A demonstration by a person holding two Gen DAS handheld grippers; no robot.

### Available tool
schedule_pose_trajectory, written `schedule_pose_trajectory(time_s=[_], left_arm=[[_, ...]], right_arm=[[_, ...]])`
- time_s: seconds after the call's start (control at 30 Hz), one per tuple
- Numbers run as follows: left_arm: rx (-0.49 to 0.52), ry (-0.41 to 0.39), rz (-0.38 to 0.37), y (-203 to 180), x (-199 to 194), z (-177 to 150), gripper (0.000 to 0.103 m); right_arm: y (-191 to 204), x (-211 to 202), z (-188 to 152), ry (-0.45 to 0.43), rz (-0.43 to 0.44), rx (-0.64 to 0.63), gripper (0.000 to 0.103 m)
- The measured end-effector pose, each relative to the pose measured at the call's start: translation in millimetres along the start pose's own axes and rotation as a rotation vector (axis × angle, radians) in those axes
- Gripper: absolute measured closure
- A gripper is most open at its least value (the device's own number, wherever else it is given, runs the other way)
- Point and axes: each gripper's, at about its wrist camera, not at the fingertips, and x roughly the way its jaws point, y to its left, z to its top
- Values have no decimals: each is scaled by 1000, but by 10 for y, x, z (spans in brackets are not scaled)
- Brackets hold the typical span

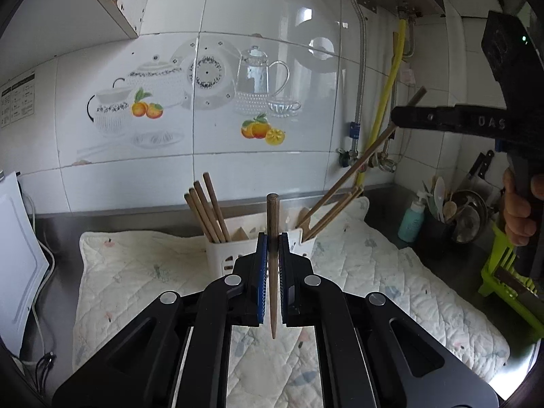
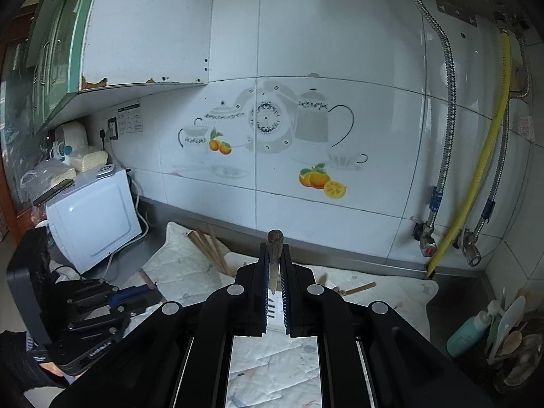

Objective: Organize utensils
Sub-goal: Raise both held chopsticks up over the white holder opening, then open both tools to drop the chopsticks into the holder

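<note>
My left gripper [image 1: 272,238] is shut on a brown wooden chopstick [image 1: 273,224] held upright above the quilted cloth [image 1: 136,272], just in front of the white slotted utensil holder [image 1: 221,255]. Several chopsticks [image 1: 207,210] stand in the holder's left side and more lean out of its right side [image 1: 335,205]. My right gripper [image 2: 274,248] is shut on another chopstick [image 2: 274,255]; in the left wrist view this gripper [image 1: 397,117] is high at the right, holding a slanted chopstick [image 1: 374,149] above the holder. The left gripper also shows in the right wrist view [image 2: 136,294].
A white appliance [image 2: 95,217] stands at the left on the steel counter. At the right are a teal soap bottle [image 1: 411,221], a dark pot of wooden spoons [image 1: 442,204], a knife [image 1: 479,170] and a green rack [image 1: 503,272]. Pipes and valves [image 2: 428,238] run down the tiled wall.
</note>
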Motion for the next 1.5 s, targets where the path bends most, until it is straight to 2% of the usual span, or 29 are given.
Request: schedule_pose_trajectory(time_s=[0.3, 0.57, 0.83, 1.1, 1.23, 1.37, 1.4, 1.5], left_arm=[[26, -159, 28, -42, -37, 655, 98], [54, -226, 80, -67, 193, 1040, 98], [41, -199, 116, 31, 569, 1064, 98], [15, -129, 135, 176, 896, 872, 98], [18, -97, 117, 182, 964, 809, 98], [30, -78, 120, 155, 985, 765, 97], [33, -75, 120, 152, 982, 757, 95], [26, -71, 116, 157, 954, 753, 94]], right_arm=[[-305, 442, 2, 56, -89, 32, 97], [-433, 824, -116, 124, -82, 51, 97], [-502, 1088, -230, 174, -72, 49, 96], [-552, 1032, -239, 141, -64, 60, 94], [-526, 927, -242, 113, -62, 59, 80], [-477, 786, -293, 87, -50, 73, 80], [-465, 750, -308, 81, -48, 77, 80], [-395, 629, -359, 65, -49, 68, 75]])
